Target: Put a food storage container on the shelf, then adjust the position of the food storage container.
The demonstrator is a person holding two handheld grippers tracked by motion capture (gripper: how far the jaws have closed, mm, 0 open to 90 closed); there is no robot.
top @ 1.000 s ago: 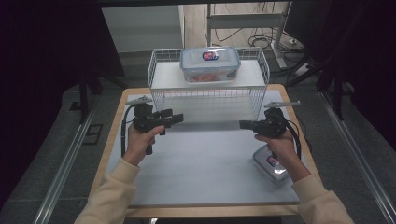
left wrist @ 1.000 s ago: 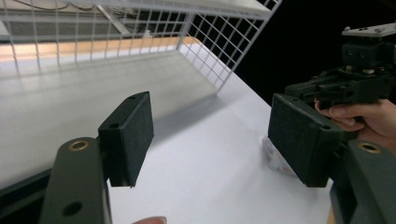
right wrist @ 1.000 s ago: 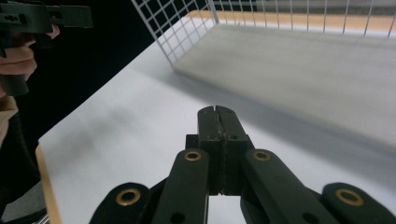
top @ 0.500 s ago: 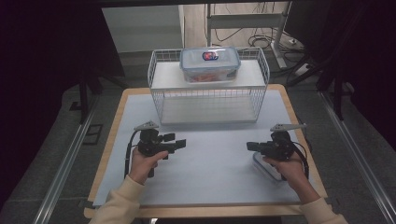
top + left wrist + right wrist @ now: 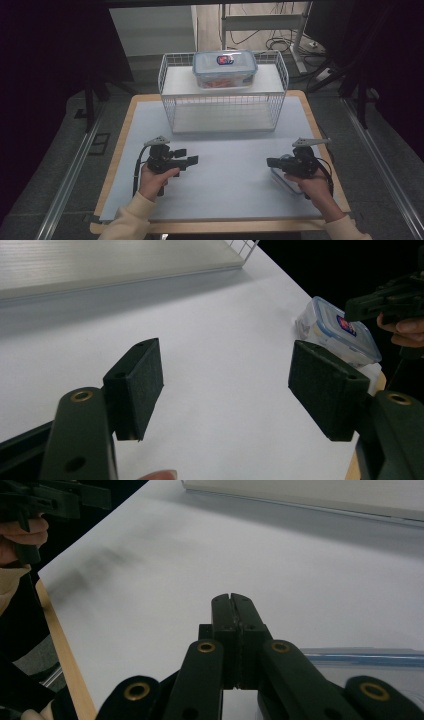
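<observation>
Under right gripper (image 5: 272,162), half-hidden lidded box (image 5: 281,178)

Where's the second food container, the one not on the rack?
In the high view, the food container lies on the white mat near the table's front right corner, right beneath the right tongs.

A white-covered table (image 5: 225,170) bears a wire basket (image 5: 222,107) and a container (image 5: 282,180).

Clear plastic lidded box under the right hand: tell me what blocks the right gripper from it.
Nothing visible. The right gripper, fingers shut and empty, hovers directly above the clear plastic blue-rimmed box on the white table mat.
</observation>
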